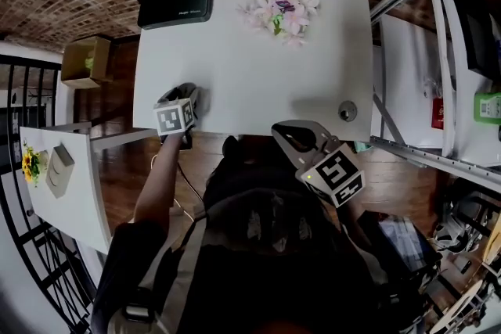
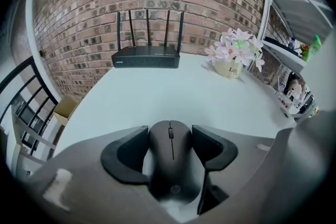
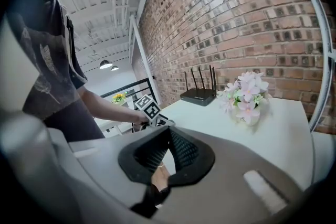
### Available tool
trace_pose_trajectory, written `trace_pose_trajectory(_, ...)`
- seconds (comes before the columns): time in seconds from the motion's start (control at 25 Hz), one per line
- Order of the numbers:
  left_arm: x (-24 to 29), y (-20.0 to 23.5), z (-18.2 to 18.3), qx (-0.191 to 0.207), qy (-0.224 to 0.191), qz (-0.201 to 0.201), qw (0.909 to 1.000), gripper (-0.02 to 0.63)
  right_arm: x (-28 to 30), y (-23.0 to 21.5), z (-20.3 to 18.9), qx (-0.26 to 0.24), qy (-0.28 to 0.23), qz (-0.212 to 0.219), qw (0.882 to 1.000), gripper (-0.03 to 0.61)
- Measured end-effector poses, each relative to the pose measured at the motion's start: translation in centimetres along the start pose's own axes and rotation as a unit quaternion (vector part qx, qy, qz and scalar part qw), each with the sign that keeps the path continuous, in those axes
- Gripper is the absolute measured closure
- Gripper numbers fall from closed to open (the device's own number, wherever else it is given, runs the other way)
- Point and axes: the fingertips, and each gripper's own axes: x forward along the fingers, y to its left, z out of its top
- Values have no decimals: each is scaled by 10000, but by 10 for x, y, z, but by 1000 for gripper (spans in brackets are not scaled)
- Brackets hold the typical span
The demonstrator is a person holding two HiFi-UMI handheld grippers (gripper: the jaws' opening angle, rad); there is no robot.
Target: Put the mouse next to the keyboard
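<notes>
Gripping the black mouse [image 2: 170,157] by its sides, the left gripper [image 1: 186,98] sits at the near-left edge of the white table [image 1: 235,82]; mouse looks to be resting on or just above the tabletop. Right gripper [image 3: 168,134] hangs off the near edge, right of centre, jaws pressed together w/ nothing btwn them.

Progress: mouse is in hand, but placement not done. No keyboard shows in any view, so the target spot can't be made out.

Counts:
- 1 mouse
- 0 keyboards
- 2 grippers
- 1 black router [image 1: 175,1] w/ 4 antennas, far left
- 1 pot of pink-white flowers [image 1: 283,8], far, right of centre
- 1 small round disc [image 1: 347,111], near right
</notes>
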Motion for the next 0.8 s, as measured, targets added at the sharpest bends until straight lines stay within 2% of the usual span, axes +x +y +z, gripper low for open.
trace_pose_trajectory(0.8, 12, -61, -8, -94, -57, 235, 9997, 348, -56, -36, -31, 36, 11, 174, 9998, 573)
